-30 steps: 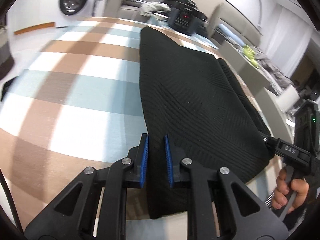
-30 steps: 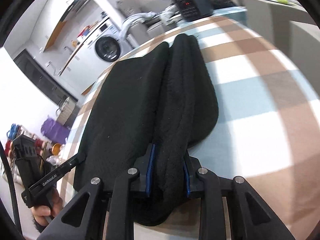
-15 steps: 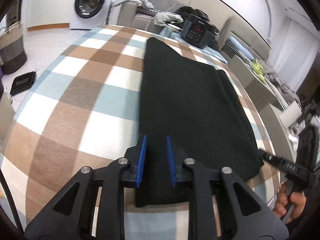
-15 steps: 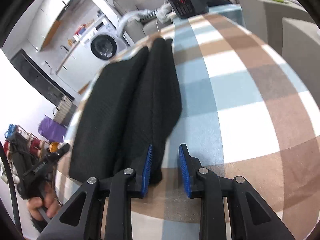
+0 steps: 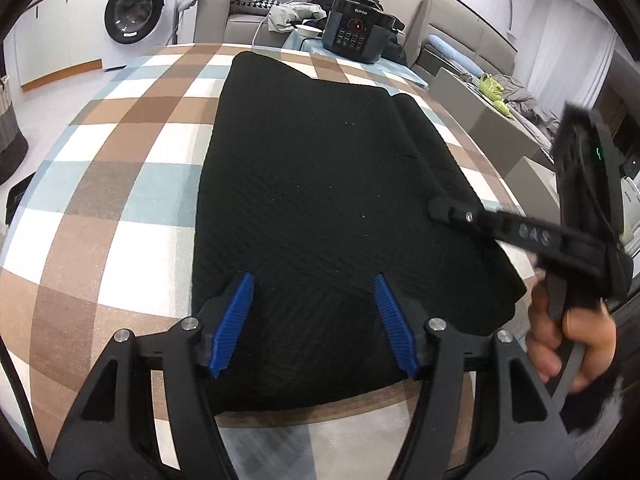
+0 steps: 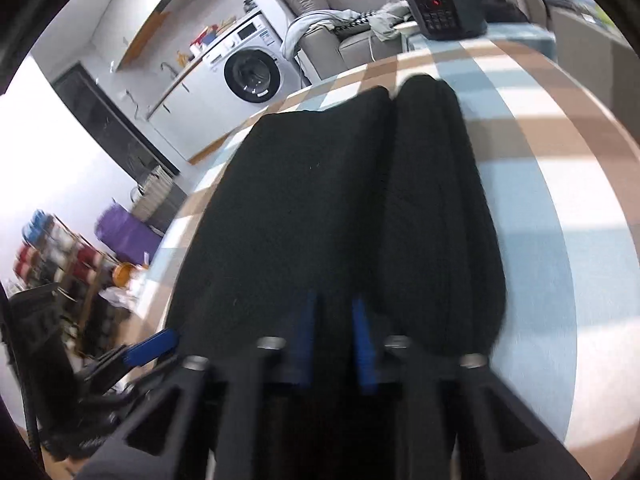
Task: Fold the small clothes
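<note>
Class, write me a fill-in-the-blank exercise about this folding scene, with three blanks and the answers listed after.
1. The black knit garment lies on a tablecloth with a ______ pattern.
2. Behind the table stands a white ______ machine.
3. The ribbed pads of the left gripper are ______ in colour.

Missing words: checked; washing; blue
</note>
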`<state>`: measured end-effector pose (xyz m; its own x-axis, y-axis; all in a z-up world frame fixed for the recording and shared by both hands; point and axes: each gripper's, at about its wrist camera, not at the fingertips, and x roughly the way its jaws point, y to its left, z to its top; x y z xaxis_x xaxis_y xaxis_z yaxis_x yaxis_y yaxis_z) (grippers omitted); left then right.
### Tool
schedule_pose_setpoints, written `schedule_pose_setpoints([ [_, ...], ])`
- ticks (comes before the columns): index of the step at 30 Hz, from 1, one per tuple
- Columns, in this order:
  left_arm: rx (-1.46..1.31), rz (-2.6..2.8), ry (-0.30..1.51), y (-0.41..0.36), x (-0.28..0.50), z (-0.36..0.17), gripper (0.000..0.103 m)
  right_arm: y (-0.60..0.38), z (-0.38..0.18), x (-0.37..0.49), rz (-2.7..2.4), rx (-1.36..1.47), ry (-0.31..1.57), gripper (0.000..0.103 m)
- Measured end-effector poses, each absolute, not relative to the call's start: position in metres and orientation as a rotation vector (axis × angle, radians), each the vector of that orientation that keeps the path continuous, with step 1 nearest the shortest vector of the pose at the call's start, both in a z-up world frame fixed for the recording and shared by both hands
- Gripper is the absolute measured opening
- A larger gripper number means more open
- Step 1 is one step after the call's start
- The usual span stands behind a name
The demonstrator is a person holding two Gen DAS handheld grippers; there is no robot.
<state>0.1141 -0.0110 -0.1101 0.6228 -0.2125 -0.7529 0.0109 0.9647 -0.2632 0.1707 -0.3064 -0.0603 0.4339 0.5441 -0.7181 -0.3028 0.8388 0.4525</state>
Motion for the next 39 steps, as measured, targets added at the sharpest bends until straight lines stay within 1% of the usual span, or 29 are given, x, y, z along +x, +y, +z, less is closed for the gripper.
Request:
schedule_pose_setpoints([
  [3, -0.24, -0.122, 0.879, -0.005, 0.115, -0.108, 0.062, -0.304, -0.035, 0.165, 0.539, 0.231, 0.879, 0.005],
  [4, -0.244, -0.119, 0.874, -0.003, 0.115, -0.108, 0.062, -0.306, -0.031, 0.163, 0.52, 0.221, 0.875, 0.005],
  [6, -0.251, -0.117, 0.878, 0.001, 0.116, -0.111, 0.062, -0.312, -0.04, 0.169, 0.47, 0.214, 0.908, 0.005],
  [8, -0.248, -0.102, 0.886, 0.002, 0.115, -0.113, 0.062, -0.317, -0.059, 0.18, 0.405, 0.204, 0.989, 0.006],
  [9, -0.246, -0.104, 0.886, 0.004, 0.113, -0.113, 0.062, -0.324, -0.066, 0.183, 0.401, 0.247, 1.028, 0.006],
  [10, -0.244, -0.104, 0.885, 0.005, 0.112, -0.112, 0.062, -0.333, -0.066, 0.181, 0.421, 0.313, 1.024, 0.011],
  [11, -0.241, -0.101, 0.883, 0.006, 0.109, -0.112, 0.062, -0.34, -0.063, 0.173, 0.453, 0.369, 1.013, 0.019],
  [12, -0.238, -0.095, 0.88, 0.007, 0.105, -0.111, 0.062, -0.346, -0.06, 0.165, 0.485, 0.395, 1.003, 0.023],
  [14, -0.245, -0.073, 0.876, 0.013, 0.098, -0.11, 0.063, -0.355, -0.055, 0.148, 0.478, 0.381, 0.97, 0.041],
  [16, -0.263, -0.052, 0.875, 0.021, 0.092, -0.11, 0.063, -0.365, -0.054, 0.129, 0.459, 0.364, 0.961, 0.044],
  [20, -0.321, -0.018, 0.892, 0.039, 0.082, -0.118, 0.063, -0.372, -0.063, 0.108, 0.455, 0.373, 0.993, 0.045],
  [24, -0.366, -0.033, 0.901, 0.047, 0.081, -0.125, 0.062, -0.369, -0.07, 0.105, 0.467, 0.389, 0.994, 0.045],
  [25, -0.366, -0.039, 0.894, 0.047, 0.082, -0.126, 0.058, -0.368, -0.07, 0.106, 0.476, 0.385, 0.988, 0.045],
  [26, -0.361, -0.039, 0.888, 0.046, 0.083, -0.126, 0.046, -0.367, -0.07, 0.106, 0.476, 0.374, 0.987, 0.044],
  [27, -0.354, -0.043, 0.889, 0.044, 0.084, -0.127, 0.04, -0.364, -0.07, 0.106, 0.464, 0.353, 0.99, 0.044],
  [28, -0.354, -0.055, 0.894, 0.042, 0.086, -0.129, 0.027, -0.363, -0.071, 0.105, 0.462, 0.344, 0.993, 0.042],
  [29, -0.354, -0.06, 0.897, 0.041, 0.088, -0.131, 0.023, -0.361, -0.073, 0.106, 0.463, 0.345, 0.997, 0.036],
  [30, -0.348, -0.053, 0.894, 0.04, 0.089, -0.132, 0.022, -0.36, -0.075, 0.107, 0.458, 0.349, 0.998, 0.033],
  [31, -0.342, -0.05, 0.891, 0.039, 0.09, -0.132, 0.021, -0.359, -0.074, 0.106, 0.459, 0.342, 0.994, 0.027],
  [32, -0.344, -0.049, 0.892, 0.039, 0.092, -0.133, 0.021, -0.357, -0.073, 0.104, 0.456, 0.329, 0.981, 0.023],
  [39, -0.344, -0.049, 0.889, 0.041, 0.116, -0.134, 0.021, -0.354, -0.074, 0.117, 0.431, 0.332, 0.967, 0.019],
])
